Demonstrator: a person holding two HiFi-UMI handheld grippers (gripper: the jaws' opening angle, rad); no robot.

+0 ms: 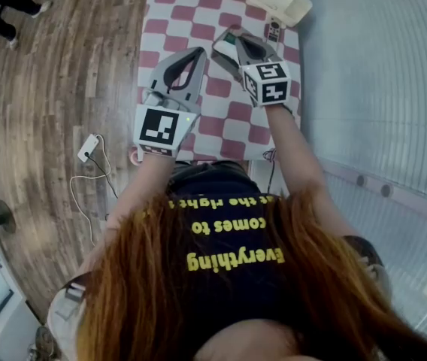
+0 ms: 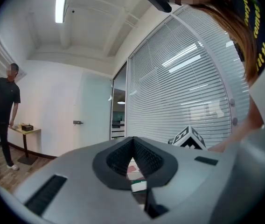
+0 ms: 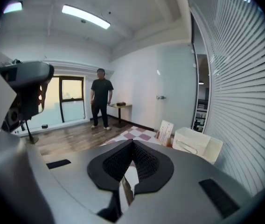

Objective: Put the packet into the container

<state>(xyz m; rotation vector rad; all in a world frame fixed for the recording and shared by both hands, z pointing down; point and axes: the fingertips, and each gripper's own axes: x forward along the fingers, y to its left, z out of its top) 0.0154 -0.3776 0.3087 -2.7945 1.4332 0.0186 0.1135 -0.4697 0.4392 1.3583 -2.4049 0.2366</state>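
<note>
Two tools out over the checked counter (image 1: 225, 122), both closed. Had the packet (image 3: 128, 186) pinched in the right tool (image 3: 133, 141), jaws shut tight on its thin silvery sheet, edge-on and running back along the tool's own line; apparently clear of the cloth, though hard to confirm from above. Had the left tool (image 1: 197, 53) shut on nothing, tips together, just beside the right one and on its left. Spotted the cream container (image 1: 277, 0) ahead and to the right of the loaded tool, at the far right corner of the counter by the blinds (image 1: 379, 74), open top up, long side lying roughly across the line of approach. Noted a small dark object (image 1: 274, 30) on the cloth just short of the container. Judged the right tool plainly the nearer, the left off to the side. Reckoned on a short carry forward and rightward, over the near wall, then a release above the opening.
</note>
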